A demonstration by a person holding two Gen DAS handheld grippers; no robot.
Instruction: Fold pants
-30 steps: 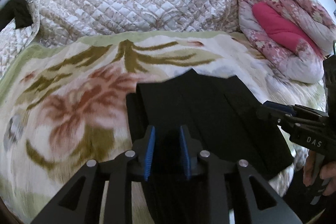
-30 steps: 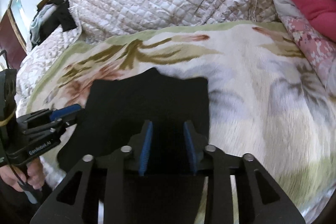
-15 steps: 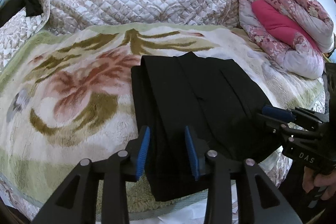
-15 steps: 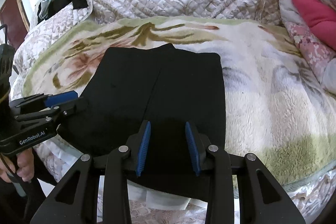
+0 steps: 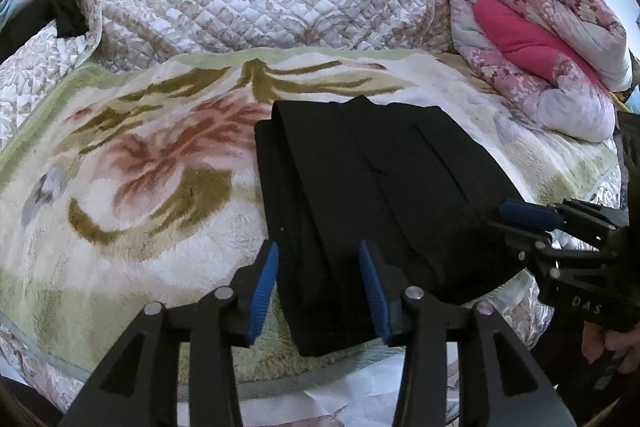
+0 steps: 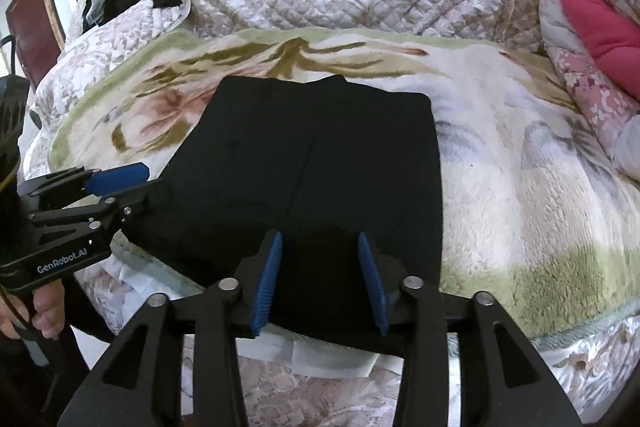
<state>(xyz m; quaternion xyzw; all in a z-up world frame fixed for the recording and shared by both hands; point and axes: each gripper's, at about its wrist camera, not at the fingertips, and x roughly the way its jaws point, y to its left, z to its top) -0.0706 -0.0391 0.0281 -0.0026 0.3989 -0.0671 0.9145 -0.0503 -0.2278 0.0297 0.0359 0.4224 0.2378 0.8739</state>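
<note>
Pants [image 5: 372, 187] folded, ahead of spread left claw [image 5: 320, 287], seemingly untouched.

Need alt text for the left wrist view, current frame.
Folded black pants lie on a floral blanket, the open left gripper above their near edge. The right gripper sits at right; a rolled pink quilt lies behind.

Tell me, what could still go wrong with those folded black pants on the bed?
The folded black pants lie with their near end at the edge of the fluffy floral blanket, so a nudge might slide them off. Both the left gripper and the right gripper are open just above the cloth; a blue fingertip could snag a layer and undo the fold.
</note>
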